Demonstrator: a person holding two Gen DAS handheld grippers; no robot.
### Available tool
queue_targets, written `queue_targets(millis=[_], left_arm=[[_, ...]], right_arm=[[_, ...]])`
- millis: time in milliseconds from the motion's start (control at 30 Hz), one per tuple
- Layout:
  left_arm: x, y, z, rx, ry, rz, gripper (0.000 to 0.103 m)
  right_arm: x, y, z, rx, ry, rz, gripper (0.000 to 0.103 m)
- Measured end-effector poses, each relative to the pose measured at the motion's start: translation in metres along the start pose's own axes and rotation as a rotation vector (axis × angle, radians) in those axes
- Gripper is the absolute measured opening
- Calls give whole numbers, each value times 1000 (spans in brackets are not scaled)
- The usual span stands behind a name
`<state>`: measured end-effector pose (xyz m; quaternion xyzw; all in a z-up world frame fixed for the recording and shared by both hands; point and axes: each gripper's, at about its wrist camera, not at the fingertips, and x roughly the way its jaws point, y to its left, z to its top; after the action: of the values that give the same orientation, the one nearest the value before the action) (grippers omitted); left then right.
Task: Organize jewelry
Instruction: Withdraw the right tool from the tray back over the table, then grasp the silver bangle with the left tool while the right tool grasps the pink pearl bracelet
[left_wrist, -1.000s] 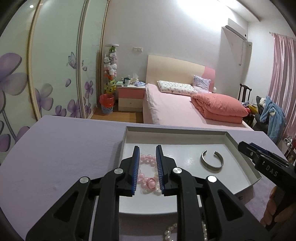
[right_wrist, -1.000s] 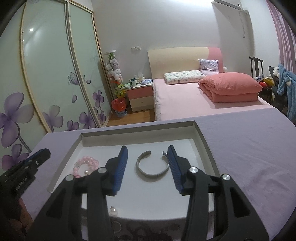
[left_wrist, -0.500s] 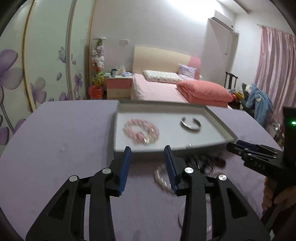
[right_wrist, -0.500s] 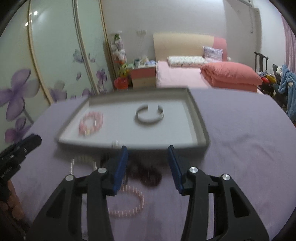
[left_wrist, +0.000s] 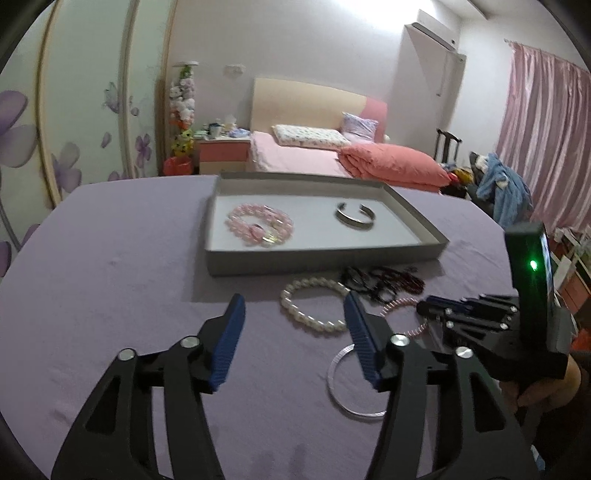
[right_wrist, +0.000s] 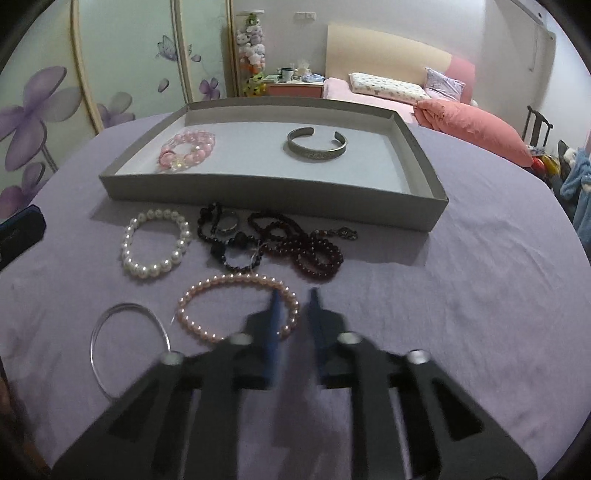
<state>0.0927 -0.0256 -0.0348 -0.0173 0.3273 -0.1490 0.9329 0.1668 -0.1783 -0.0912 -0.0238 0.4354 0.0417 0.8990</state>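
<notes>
Tray (right_wrist: 258, 186) w/ pink bead bracelet (right_wrist: 188, 149) + cuff (right_wrist: 317, 144) inside. Loose pieces just before tray on surface. Left gripper (left_wrist: 293, 314) jaws wide, empty; right gripper (right_wrist: 294, 300) jaws narrowed astride pink pearl bracelet (right_wrist: 236, 282), prob. next pick.

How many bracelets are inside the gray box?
2. A pink bead bracelet lies at the left of the gray box; a silver cuff lies toward the right.

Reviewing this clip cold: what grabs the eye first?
The grey tray on the purple cloth, holding a pink bead bracelet and a silver cuff. In front of it lies loose jewelry: a white pearl bracelet, dark beads and a pink pearl strand, over which the right gripper is nearly closed.
</notes>
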Motion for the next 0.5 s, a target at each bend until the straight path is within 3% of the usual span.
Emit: queue_targets(millis=[233,367,500], left_arm=[[19,-37,-20,115,102,-66,85],[28,-49,-28,154,150,-73,93],[39,-56,-32,180,196,-54,94]], right_arm=[[-5,-45,-8,117,-2,-70,6],[-8,-54,-12,135,-7,-74,6],[-8,-55,-11,136,-7,-68,6]])
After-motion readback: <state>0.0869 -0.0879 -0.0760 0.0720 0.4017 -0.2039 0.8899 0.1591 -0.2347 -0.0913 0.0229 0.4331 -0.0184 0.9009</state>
